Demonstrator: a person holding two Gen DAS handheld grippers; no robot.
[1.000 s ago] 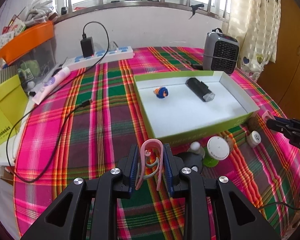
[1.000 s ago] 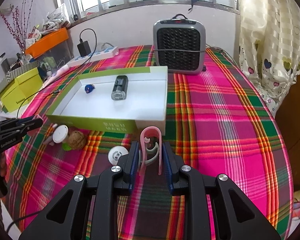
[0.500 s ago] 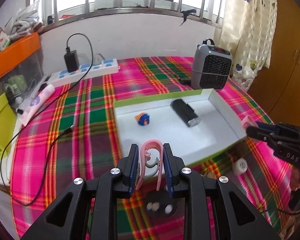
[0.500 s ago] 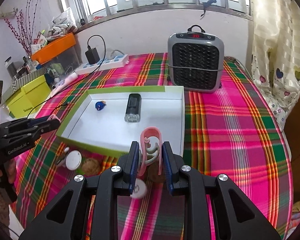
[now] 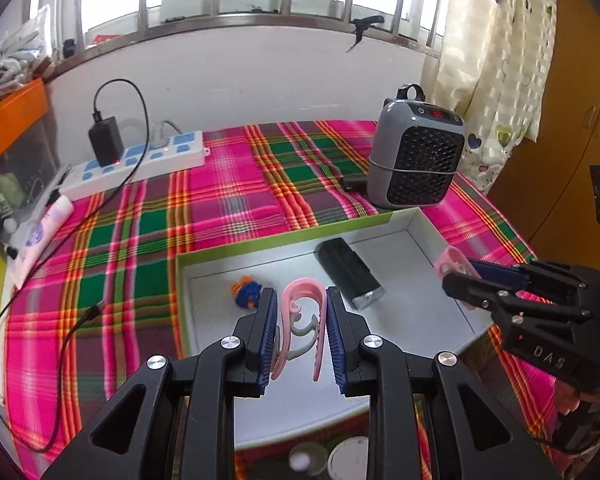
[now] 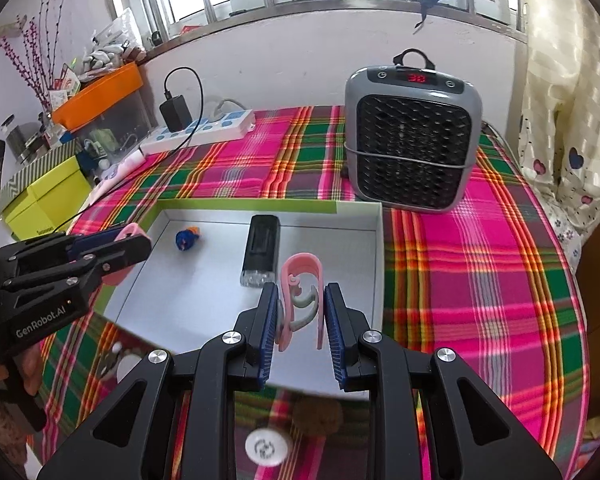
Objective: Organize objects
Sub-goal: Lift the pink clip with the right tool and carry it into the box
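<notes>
Here, in the left wrist view, the left tongs (image 5: 302,322) are closed on a pink U-shaped plastic clip with a grey inner hook (image 5: 302,316), each blue ribbed pad pressing one pink arm. The clip hangs over the near half of the shallow white cardboard tray with green outer walls (image 5: 284,240). It looks light and springy — thin arms that would likely flex under hard pressure, and smooth plastic that could slip, so gripping across both arms near the bend seems soundest. Inside the tray lie a black boxy torch with a clear lens end (image 5: 348,274) and a small blue-and-orange toy (image 5: 246,292). At the right edge, the right tongs (image 5: 460,276) reach over the tray's far wall with their own pink clip.

In the right wrist view, the right tongs (image 6: 302,316) are likewise clamped on a second pink U-shaped clip with a grey hook (image 6: 302,296), above the tray's right side, just beside the torch. The left tongs (image 6: 134,240) come in at left.

The tabletop is covered with a pink, green and orange plaid cloth (image 6: 460,260) — soft, slightly rumpled. A grey fan heater (image 6: 414,142) stands behind the tray, a white power strip (image 6: 198,130) near the barred window, and a heart-print curtain hangs at right.
</notes>
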